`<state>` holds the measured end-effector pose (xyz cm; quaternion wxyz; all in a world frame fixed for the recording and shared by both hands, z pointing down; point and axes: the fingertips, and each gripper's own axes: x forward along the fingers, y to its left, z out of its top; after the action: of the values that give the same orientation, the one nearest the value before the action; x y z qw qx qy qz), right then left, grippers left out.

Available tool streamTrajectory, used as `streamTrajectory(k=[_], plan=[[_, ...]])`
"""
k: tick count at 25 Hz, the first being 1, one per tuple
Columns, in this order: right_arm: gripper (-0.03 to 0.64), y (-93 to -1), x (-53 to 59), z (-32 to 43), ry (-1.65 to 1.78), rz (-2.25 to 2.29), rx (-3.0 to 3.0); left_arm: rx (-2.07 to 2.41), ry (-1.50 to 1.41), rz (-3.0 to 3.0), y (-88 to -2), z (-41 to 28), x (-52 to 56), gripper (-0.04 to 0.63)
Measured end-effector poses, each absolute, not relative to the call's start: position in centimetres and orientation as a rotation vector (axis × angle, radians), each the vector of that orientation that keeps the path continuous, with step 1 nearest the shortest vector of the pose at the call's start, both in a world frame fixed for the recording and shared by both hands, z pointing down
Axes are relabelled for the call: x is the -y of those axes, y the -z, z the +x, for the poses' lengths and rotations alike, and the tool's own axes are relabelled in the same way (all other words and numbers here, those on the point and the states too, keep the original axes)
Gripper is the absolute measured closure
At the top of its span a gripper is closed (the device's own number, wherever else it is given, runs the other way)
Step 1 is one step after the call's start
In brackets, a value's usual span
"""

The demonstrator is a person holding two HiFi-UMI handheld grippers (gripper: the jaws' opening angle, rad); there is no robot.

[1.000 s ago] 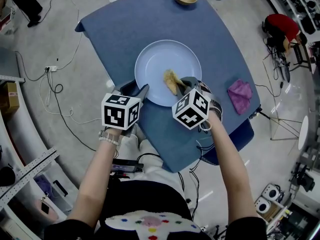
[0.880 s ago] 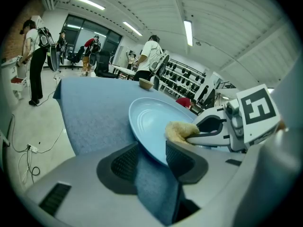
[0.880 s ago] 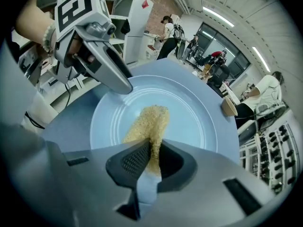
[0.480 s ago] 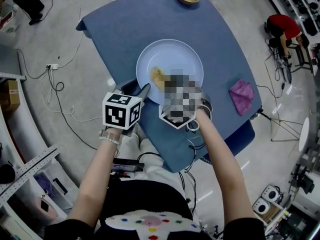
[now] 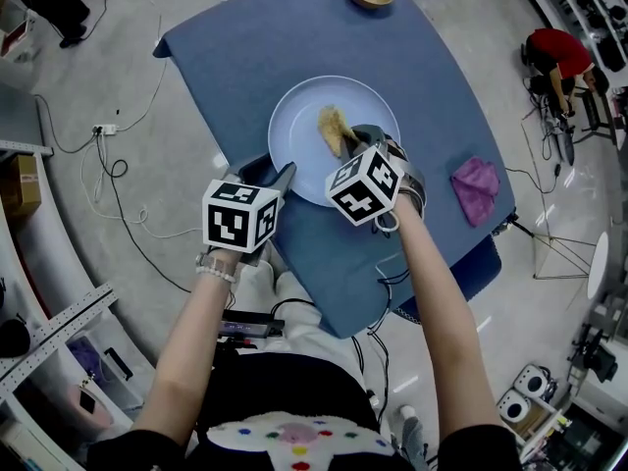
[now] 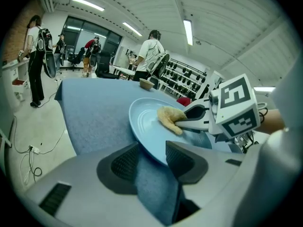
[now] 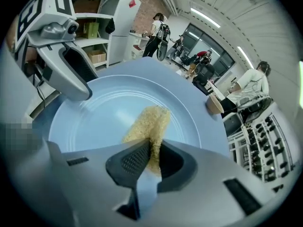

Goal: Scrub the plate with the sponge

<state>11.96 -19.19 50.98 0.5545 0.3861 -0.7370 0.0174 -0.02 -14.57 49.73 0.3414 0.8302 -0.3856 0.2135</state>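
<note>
Plate (image 5: pixel 299 116) lies mid-frame on the blue worktop (image 5: pixel 245 47), with no grime visible (so progress is hard to judge). Right claw (image 7: pixel 150 157) pinches the yellow sponge (image 7: pixel 147 122) against its face; left claw (image 6: pixel 152 161) stands open at the lower-left rim; scrubbing looks under way

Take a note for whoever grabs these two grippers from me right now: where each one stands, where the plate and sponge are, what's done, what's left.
Left gripper: jaws wide, astride the near rim of the plate; I cannot tell whether they pinch it.
Right gripper: shut on the yellow sponge, whose free end lies on the plate's face near the middle.
The plate sits on the blue table.
Done: sponge is in the grip and on the plate; no dirt shows.
Left: probably sweep the sponge over the whole face and rim.
</note>
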Motion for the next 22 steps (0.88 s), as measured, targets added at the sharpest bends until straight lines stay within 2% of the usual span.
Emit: streamTrajectory(k=[11,22], plan=[[0.574,-51.1,17.8,17.0,-0.106,0.965,1.639,1.012,-0.589,2.18,-49.5,-0.2,14.6,0.413],[0.572,-49.3,14.8,16.3,-0.26,0.956,1.755,1.038,-0.617,2.26,-47.3,-0.6,14.2,0.413]])
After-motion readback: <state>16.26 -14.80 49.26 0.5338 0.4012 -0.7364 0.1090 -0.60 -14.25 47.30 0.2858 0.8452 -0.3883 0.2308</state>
